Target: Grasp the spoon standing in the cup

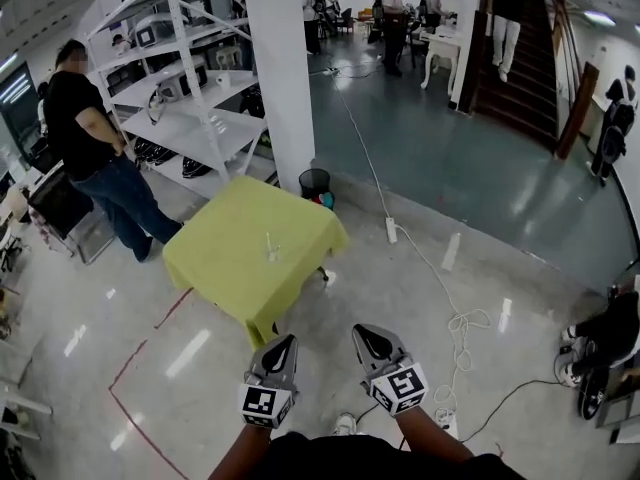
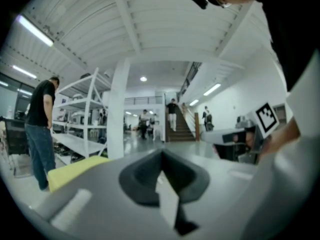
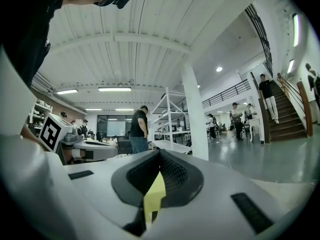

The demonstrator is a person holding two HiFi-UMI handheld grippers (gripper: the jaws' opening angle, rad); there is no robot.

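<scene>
A small clear cup (image 1: 271, 253) stands near the middle of a table under a yellow cloth (image 1: 225, 258), a few steps ahead of me. The thin spoon (image 1: 268, 239) rises upright out of the cup. Both grippers hang low in front of my body, well short of the table. My left gripper (image 1: 289, 341) has its jaws together with nothing in them, and my right gripper (image 1: 359, 331) is shut and empty too. In the left gripper view the dark fingers (image 2: 145, 176) meet at a point. The right gripper view shows closed ribbed pads (image 3: 172, 176), with yellow cloth (image 3: 155, 194) in the slit below.
A white pillar (image 1: 281, 68) and white shelving (image 1: 185, 108) stand behind the table, with a black bin (image 1: 315, 182) at the pillar's foot. A person in a black shirt (image 1: 85, 148) stands left of the table. A power strip (image 1: 391, 230) and cables (image 1: 455, 323) lie on the floor at right.
</scene>
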